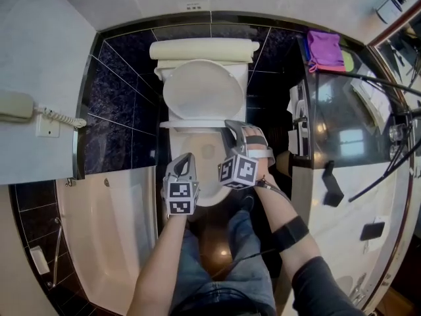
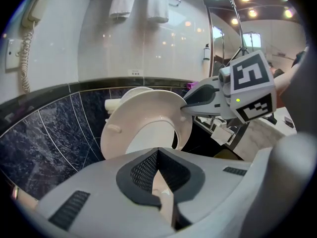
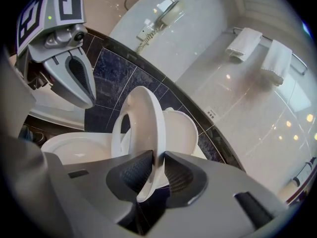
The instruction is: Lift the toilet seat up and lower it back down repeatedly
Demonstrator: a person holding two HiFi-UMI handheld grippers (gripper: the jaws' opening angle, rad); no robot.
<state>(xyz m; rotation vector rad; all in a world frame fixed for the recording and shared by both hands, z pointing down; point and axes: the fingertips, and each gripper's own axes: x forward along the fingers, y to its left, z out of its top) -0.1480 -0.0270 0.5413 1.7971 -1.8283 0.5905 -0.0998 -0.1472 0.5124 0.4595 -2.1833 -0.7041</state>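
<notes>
The white toilet seat (image 3: 148, 128) stands nearly upright over the bowl (image 1: 205, 160), just in front of the raised lid (image 1: 202, 87). My right gripper (image 3: 151, 175) is shut on the seat's right rim, which runs between its dark pads. In the left gripper view the right gripper's fingers (image 2: 200, 99) clamp the edge of the seat ring (image 2: 143, 125). My left gripper (image 1: 187, 160) hovers over the bowl's front left rim, apart from the seat. Its jaws (image 2: 158, 175) are shut with nothing between them.
The cistern (image 1: 204, 48) backs onto a dark tiled wall. A bathtub (image 1: 99, 229) lies to the left, with a wall phone (image 1: 16, 104) above it. A glossy counter (image 1: 342, 176) and a purple cloth (image 1: 325, 48) are on the right. Towels (image 2: 138, 1) hang on the wall.
</notes>
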